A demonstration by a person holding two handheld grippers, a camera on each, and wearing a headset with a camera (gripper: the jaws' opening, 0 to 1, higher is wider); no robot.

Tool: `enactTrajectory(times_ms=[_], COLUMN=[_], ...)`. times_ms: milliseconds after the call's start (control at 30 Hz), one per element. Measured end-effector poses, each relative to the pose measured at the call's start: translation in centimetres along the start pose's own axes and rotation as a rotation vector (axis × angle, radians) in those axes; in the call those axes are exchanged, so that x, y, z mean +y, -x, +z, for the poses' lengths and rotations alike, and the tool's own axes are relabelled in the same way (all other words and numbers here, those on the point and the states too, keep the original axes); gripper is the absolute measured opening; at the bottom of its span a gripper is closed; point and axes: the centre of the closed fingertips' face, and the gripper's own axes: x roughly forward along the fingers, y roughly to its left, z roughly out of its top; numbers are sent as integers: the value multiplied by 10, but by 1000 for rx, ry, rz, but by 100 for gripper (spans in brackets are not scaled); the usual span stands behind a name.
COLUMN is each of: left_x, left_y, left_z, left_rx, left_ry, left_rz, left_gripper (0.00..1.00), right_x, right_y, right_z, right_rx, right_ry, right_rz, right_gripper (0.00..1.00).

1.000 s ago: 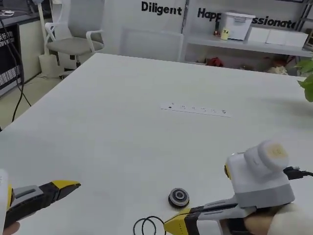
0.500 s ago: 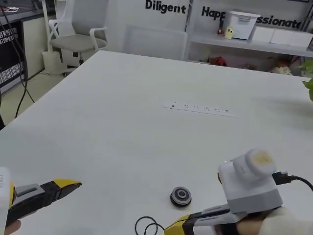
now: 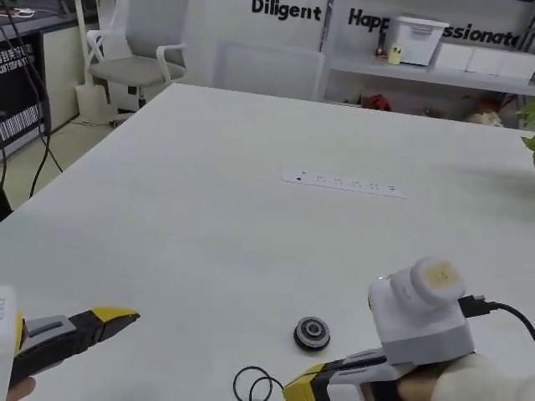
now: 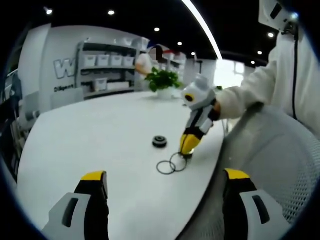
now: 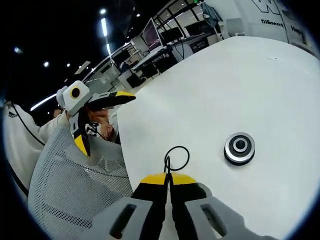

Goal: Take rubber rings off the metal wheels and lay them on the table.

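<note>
– At the near edge of the white table (image 3: 209,209), head view: two thin black rubber rings (image 3: 259,386) lie flat and overlapping; just beyond them, not touching, the small round metal wheel (image 3: 312,332) lies flat, face up. What has changed over the last second?

– Very little among the things themselves; the whole picture has slid, which I read as my headset moving; wheel and rings keep the same spacing. My right gripper (image 3: 294,390) has tipped a little lower at its rear; its yellow tips have stayed at the rings.

– And the jaws?

– Right gripper view: jaws pressed together, with the near edge of one black rubber ring (image 5: 177,158) apparently nipped at the tips; the loop itself rests on the table. Left gripper view: my left gripper (image 4: 165,176) stands with jaws wide apart, holding nothing, well to one side of the work.

– Meaning for the task?

– I judge that these rings are already off and laid down; letting go of the nipped one is what remains here. The wheel shows a dark band round its rim; I cannot tell whether that is another ring left to strip.
</note>
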Motion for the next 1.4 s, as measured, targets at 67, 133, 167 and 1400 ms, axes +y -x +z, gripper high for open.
enactTrajectory(times_ms=[67,133,167,1400], left_x=[1,1,1,-3], left_y=[0,0,0,-1], left_z=[0,0,0,1], left_rx=[-1,0,-1,14], left_ry=[1,4,4,-9], left_rz=[3,4,3,-7], left_gripper=[97,97,97,97], right_x=[-2,-2,-3,-7], right_y=[0,0,-1,5], right_z=[0,0,0,-2], right_rx=[-2,0,2,16], right_ry=[6,11,7,51], right_rz=[-13,-14,-16,-62], right_gripper=[0,0,0,10])
